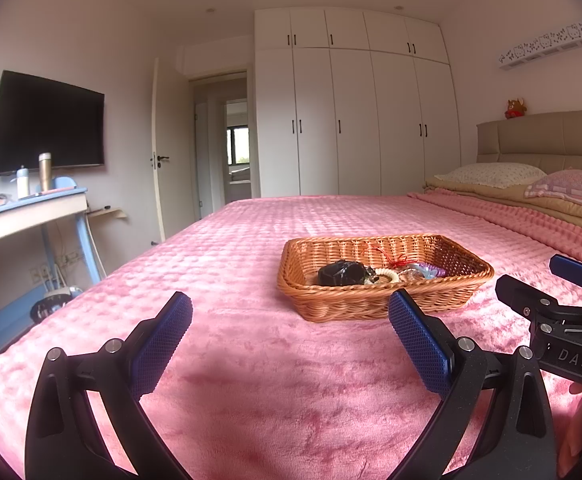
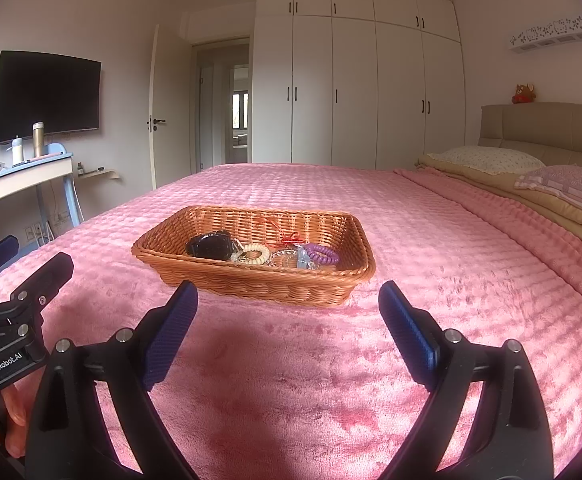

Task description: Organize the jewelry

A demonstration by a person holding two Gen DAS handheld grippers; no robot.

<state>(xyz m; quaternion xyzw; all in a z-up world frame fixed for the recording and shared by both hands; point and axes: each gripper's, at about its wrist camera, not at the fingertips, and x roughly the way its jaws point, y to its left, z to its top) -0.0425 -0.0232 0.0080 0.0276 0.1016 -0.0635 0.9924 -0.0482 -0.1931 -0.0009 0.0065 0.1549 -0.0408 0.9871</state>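
Left wrist view, left gripper [image 1: 290, 306] spread wide, empty, above pink bedspread [image 1: 251, 360], wicker basket [image 1: 371, 300] just ahead holding jewelry [image 2: 265, 254], right gripper [image 2: 288, 296] likewise released, nothing held

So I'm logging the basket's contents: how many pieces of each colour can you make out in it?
Black: 1
Cream: 1
Purple: 1
Red: 1
Clear: 1
Pale blue: 1
Total: 6 in the basket; more may be hidden.

Tan wicker basket [image 2: 251, 280] on pink quilted bedspread [image 2: 411, 220]; purple coil bracelet [image 2: 323, 255]
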